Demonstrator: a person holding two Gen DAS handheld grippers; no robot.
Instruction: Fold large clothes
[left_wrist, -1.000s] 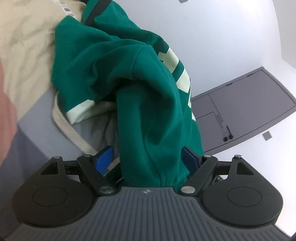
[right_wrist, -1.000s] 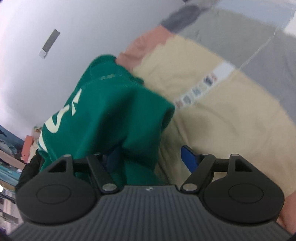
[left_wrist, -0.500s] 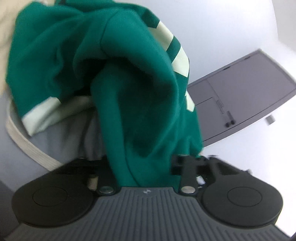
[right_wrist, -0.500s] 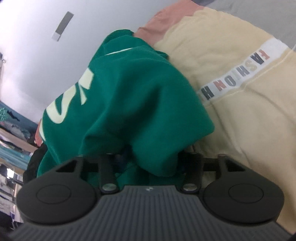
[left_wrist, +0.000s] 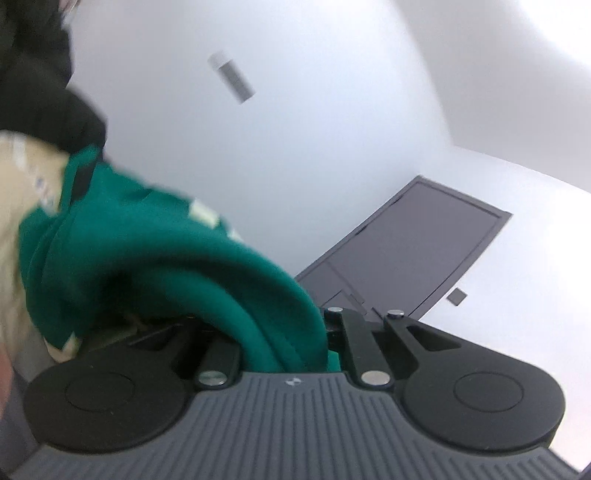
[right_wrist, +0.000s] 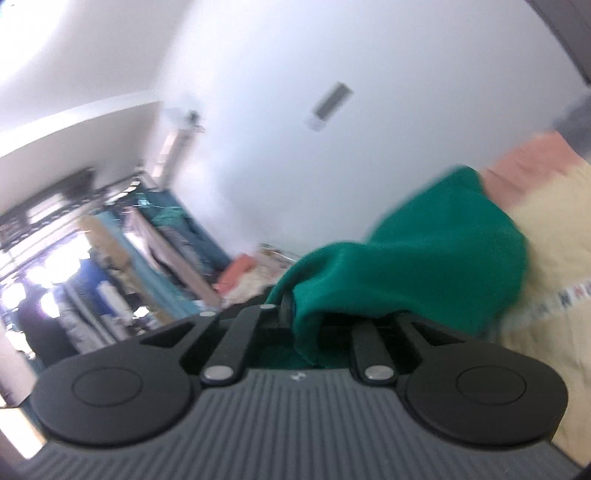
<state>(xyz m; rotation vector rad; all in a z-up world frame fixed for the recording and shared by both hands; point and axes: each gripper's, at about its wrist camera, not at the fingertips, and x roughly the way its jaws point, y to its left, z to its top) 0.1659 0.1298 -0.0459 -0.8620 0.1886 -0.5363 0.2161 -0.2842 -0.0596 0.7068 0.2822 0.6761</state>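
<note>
Green sweatshirt fabric (left_wrist: 155, 266) is now clamped in both grippers; a second ago the jaws stood wide with blue pads showing. Left gripper (left_wrist: 291, 343): jaws closing, cloth bunched between them. Right gripper (right_wrist: 314, 332): jaws clenched on a fold of the same garment. Both views have tilted upward off the bed, and both are blurred. Left view alone shows a grey door (left_wrist: 417, 254). Right view alone shows a cluttered clothes rack (right_wrist: 155, 251) and a cream garment (right_wrist: 546, 273) just beside the green one.
</note>
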